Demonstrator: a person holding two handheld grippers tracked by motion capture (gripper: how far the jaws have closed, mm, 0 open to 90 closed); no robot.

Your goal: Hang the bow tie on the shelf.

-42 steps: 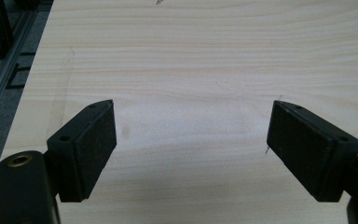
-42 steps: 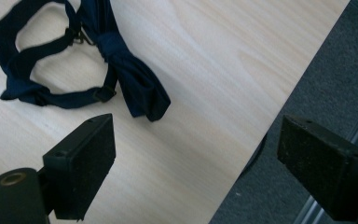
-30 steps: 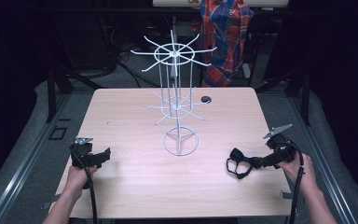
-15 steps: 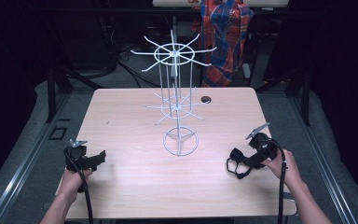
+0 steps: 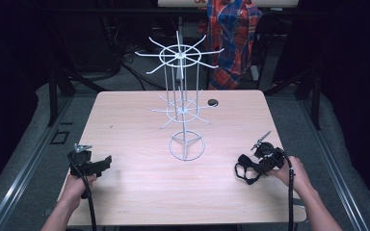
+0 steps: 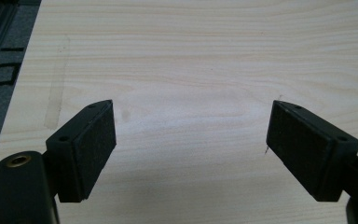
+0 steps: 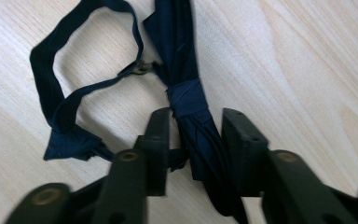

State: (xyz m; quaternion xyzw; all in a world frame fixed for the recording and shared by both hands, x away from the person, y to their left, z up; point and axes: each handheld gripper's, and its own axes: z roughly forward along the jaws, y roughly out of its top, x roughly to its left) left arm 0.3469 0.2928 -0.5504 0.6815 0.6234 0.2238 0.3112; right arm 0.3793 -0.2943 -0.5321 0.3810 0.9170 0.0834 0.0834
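Near left, the left gripper (image 5: 90, 164) hovers over bare surface (image 5: 139, 192), fingers (image 6: 92, 140) spread wide and empty. Near right, the right gripper (image 5: 257, 166) has its fingers (image 7: 157, 140) pinched on the dark bow tie (image 7: 186, 100), strap looping out flat. Farther back at centre, the white wire rack (image 5: 183, 103) stands upright.

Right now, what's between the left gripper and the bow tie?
In the high view, only bare table lies between the left gripper and the bow tie; the wire rack stands farther back.
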